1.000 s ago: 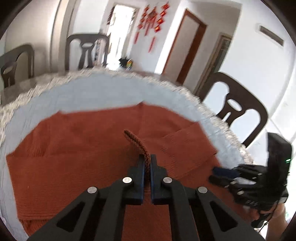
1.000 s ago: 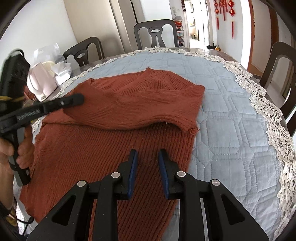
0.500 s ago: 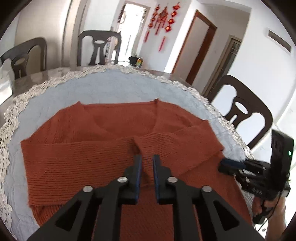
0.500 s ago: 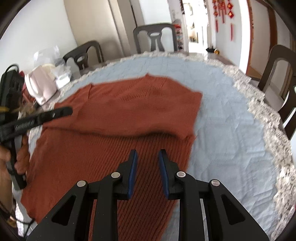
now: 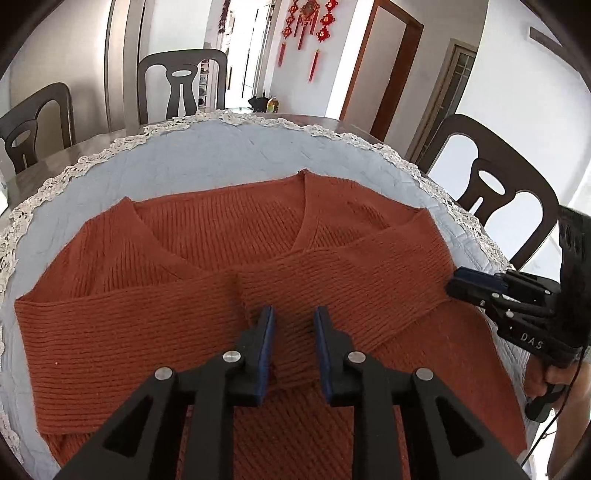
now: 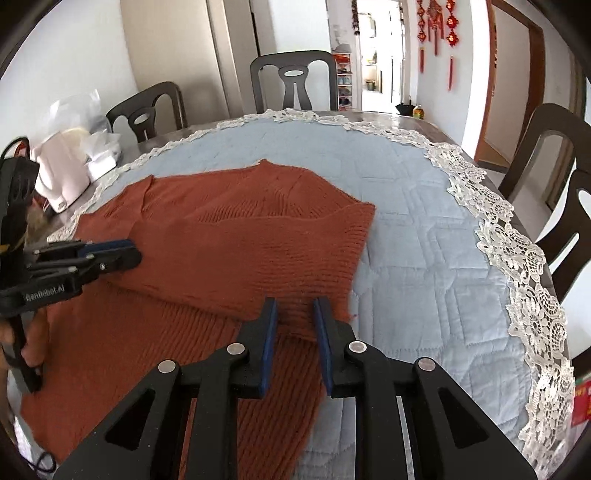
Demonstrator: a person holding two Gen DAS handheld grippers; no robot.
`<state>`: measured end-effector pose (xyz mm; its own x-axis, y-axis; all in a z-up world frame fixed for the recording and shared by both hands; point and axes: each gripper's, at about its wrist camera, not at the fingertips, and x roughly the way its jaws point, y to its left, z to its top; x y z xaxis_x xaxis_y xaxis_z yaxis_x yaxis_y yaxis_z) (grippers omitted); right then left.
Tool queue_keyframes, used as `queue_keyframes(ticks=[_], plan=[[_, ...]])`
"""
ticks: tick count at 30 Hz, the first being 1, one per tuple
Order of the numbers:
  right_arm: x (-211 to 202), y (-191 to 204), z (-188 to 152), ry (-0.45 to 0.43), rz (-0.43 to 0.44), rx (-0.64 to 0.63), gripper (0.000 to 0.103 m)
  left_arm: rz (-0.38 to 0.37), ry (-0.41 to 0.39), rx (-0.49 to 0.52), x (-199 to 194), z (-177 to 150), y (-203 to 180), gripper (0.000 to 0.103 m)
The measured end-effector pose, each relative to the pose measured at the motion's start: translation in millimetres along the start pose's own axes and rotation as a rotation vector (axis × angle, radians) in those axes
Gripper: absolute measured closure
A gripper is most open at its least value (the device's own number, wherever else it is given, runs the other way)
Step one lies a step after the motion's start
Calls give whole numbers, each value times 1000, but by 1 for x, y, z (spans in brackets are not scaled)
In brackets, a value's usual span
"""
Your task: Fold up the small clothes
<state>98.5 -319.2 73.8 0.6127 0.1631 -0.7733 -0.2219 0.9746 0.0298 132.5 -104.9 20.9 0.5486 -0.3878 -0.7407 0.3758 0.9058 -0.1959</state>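
Both sleeves lie crossed over the rust sweater [image 5: 207, 236]; left tool [image 5: 293, 325] and right tool [image 6: 295, 317] hover apart, empty, ready for the next fold.

bright daylight from doorway [image 6: 373, 74] | soft shadows | glare blows out doorway | heavy fisheye bend, dark corner vignette | both views mostly sharp

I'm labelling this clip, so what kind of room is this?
Most likely a home dining room: a table under a blue quilted cloth with lace trim, dark dining chairs around it, and red hanging decorations beside a doorway. A rust sweater lies on the cloth.
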Motion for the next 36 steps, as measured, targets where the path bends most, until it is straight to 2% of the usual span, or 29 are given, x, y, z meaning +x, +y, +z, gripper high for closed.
queue_keyframes(ticks=[5, 10, 12, 15, 18, 22, 24, 26, 30, 33, 36], plan=[[2, 4, 5, 19, -17, -31, 82, -1, -25, 8, -6, 11, -5, 79], [1, 5, 18, 2, 1, -14, 82, 39, -36, -5, 4, 24, 0, 74], [1, 5, 24, -11, 3, -13, 82, 62, 0, -19, 16, 21, 6, 74], [5, 3, 34, -17, 15, -1, 82, 56, -24, -8, 17, 15, 7, 74], [17, 0, 46, -13, 27, 10, 82, 75, -21, 6, 17, 14, 4, 74], [48, -20, 56, 36, -18, 60, 82, 102, -21, 29, 18, 14, -1, 74], [53, -30, 57, 19, 13, 88, 82, 94, -22, 22, 18, 14, 1, 74], [52, -36, 58, 26, 31, 109, 82, 87, -23, 16, 18, 14, 3, 74], [37, -29, 54, 22, -6, 99, 82, 95, -25, 23, 18, 14, 1, 74], [12, -18, 37, -11, 28, 62, 82, 91, -25, 20, 18, 14, 2, 74], [-1, -13, 20, -26, 5, 25, 86, 85, -25, 15, 18, 15, 3, 74]])
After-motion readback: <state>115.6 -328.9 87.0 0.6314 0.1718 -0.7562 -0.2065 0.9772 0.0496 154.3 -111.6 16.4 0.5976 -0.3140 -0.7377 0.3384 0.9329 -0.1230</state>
